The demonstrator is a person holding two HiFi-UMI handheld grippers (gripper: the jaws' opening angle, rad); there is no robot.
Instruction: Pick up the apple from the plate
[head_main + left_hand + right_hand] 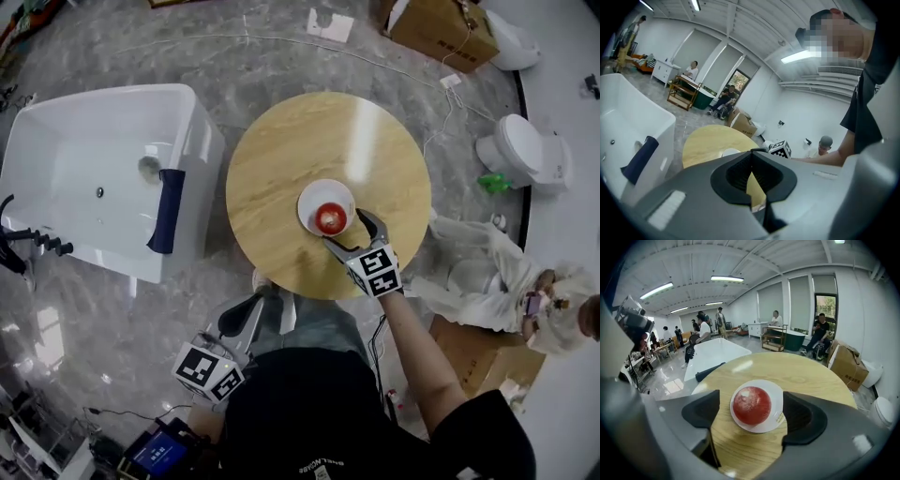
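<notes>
A red apple [329, 218] lies on a small white plate [308, 201] near the front of a round wooden table [291, 150]. My right gripper [350, 232] reaches in from the near side, jaws open, tips just short of the plate. In the right gripper view the apple [752, 405] sits on the plate [776, 393] ahead of the wide open gripper [752, 420]; neither pad touches it. My left gripper [246, 314] hangs low beside the table's near edge. In its own view the left gripper [751, 158] is shut with nothing in it.
A white bathtub [94, 169] stands left of the table with a dark blue cloth [167, 211] over its rim. A toilet [525, 150] and cardboard box [441, 28] stand at the back right. A person in white [497, 272] crouches right of the table.
</notes>
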